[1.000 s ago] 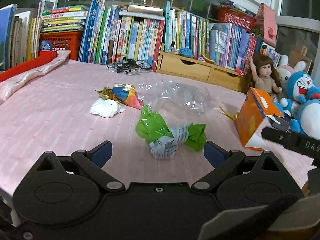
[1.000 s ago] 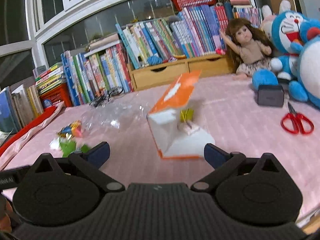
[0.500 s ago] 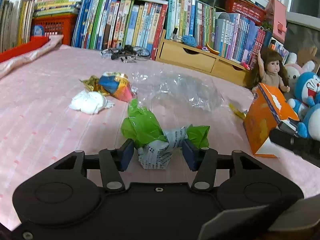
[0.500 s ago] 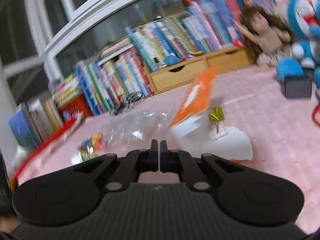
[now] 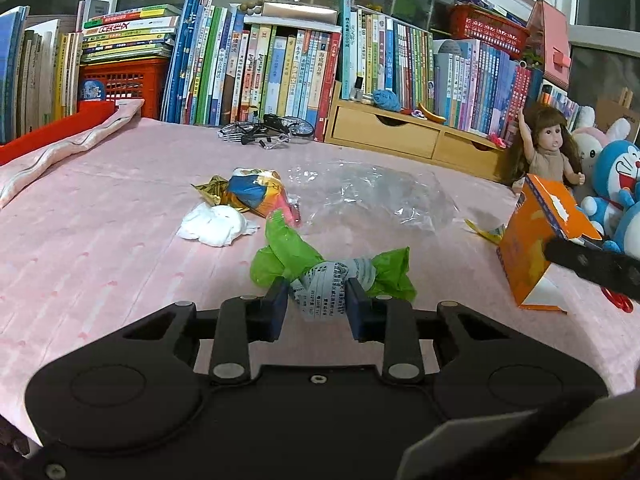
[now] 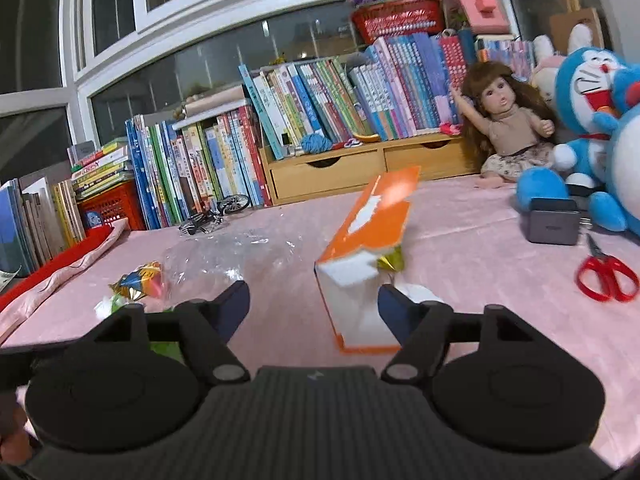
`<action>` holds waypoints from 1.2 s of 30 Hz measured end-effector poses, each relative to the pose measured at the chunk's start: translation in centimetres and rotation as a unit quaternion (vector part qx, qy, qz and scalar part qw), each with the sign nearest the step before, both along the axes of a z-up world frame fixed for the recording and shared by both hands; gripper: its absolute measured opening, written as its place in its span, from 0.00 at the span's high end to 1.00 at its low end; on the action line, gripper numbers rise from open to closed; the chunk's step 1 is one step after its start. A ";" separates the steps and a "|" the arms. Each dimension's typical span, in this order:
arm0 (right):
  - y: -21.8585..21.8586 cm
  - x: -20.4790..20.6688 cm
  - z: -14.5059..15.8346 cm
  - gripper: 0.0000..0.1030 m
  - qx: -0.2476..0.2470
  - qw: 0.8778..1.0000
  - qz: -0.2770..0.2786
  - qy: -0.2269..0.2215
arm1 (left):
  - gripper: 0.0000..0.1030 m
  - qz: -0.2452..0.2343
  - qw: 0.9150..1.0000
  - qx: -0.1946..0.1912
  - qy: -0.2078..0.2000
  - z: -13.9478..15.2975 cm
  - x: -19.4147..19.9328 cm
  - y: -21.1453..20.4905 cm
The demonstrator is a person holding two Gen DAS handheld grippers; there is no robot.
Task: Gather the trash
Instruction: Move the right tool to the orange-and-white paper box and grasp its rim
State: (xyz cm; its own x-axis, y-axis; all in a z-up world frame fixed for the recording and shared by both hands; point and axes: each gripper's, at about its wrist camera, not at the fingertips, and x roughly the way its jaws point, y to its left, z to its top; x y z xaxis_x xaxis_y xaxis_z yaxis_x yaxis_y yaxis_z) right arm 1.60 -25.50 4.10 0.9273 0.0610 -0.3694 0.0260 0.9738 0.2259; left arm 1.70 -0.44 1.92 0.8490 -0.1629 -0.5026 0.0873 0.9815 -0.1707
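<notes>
A crumpled green and white printed wrapper (image 5: pixel 332 276) is pinched between the blue pads of my left gripper (image 5: pixel 317 306), which is shut on it low over the pink tablecloth (image 5: pixel 100 264). Beyond it lie a white tissue wad (image 5: pixel 214 230), a colourful snack wrapper (image 5: pixel 252 194), a clear plastic bag (image 5: pixel 372 196) and a yellow wrapper (image 5: pixel 486 232). My right gripper (image 6: pixel 314 308) is open, and the tilted orange and white carton (image 6: pixel 364 248) stands just ahead between its fingers, untouched. A gold wrapper (image 6: pixel 392 260) sits by the carton's open end.
Books (image 5: pixel 280 68) and wooden drawers (image 5: pixel 400 136) line the back. A doll (image 6: pixel 508 128) and blue plush toys (image 6: pixel 592 120) sit at the right, with a black box (image 6: pixel 554 220) and red scissors (image 6: pixel 606 278). A folded pink cloth (image 5: pixel 68 148) lies at the left.
My left gripper moved forward and closed on the green wrapper. My right gripper was open, shut half a second ago, and has opened again close to the carton.
</notes>
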 end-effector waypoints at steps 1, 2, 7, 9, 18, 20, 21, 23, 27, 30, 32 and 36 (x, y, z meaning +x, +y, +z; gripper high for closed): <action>-0.2 0.8 0.0 0.21 0.001 1.000 -0.003 0.002 | 0.71 0.001 1.000 0.001 -0.002 0.1 -0.1 0.1; -0.6 1.6 0.0 0.24 0.004 1.000 -0.007 0.004 | 0.70 0.003 1.000 0.003 -0.006 0.1 -0.3 0.2; -1.3 3.1 -0.2 0.66 0.031 0.999 0.003 0.020 | 0.45 0.023 0.999 0.010 -0.021 0.6 -0.8 1.1; 0.4 1.8 -0.2 0.66 -0.016 0.999 0.038 0.010 | 0.42 0.029 0.999 0.005 -0.024 0.9 -1.0 1.7; 5.9 -4.9 -1.7 0.77 -0.180 0.970 0.164 0.003 | 0.34 0.035 0.999 -0.012 -0.021 1.0 -1.5 3.5; 6.5 -6.0 -2.0 0.76 -0.206 0.963 0.175 0.002 | 0.33 0.039 0.999 -0.011 -0.017 0.8 -1.5 3.6; 6.6 -6.5 -2.1 0.75 -0.217 0.960 0.177 0.002 | 0.33 0.039 0.999 -0.012 -0.013 0.7 -1.5 3.7; 6.7 -7.1 -2.4 0.60 -0.225 0.957 0.183 0.003 | 0.32 0.040 0.999 -0.014 -0.008 0.4 -1.4 3.8; 7.0 -8.2 -3.2 0.45 -0.248 0.948 0.201 0.001 | 0.29 0.035 0.999 -0.007 -0.004 0.1 -1.5 3.7; 7.4 -8.7 -3.8 0.33 -0.252 0.946 0.205 -0.003 | 0.28 0.031 1.000 -0.004 -0.001 -0.2 -1.5 3.4; 7.7 -8.9 -4.1 0.26 -0.255 0.944 0.208 -0.007 | 0.28 0.030 1.000 -0.006 0.001 -0.2 -1.5 3.3; 7.9 -9.9 -4.2 0.18 -0.249 0.940 0.232 -0.016 | 0.28 0.034 0.999 -0.008 0.000 -0.1 -1.7 3.4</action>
State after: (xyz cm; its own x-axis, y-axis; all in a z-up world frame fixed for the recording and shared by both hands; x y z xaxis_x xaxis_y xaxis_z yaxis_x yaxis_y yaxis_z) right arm -8.26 -17.64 -0.13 0.8551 0.2884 -0.4308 -0.4265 0.8638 -0.2682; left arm 0.01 2.93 1.87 0.8583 -0.1123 -0.5006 0.0201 0.9824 -0.1859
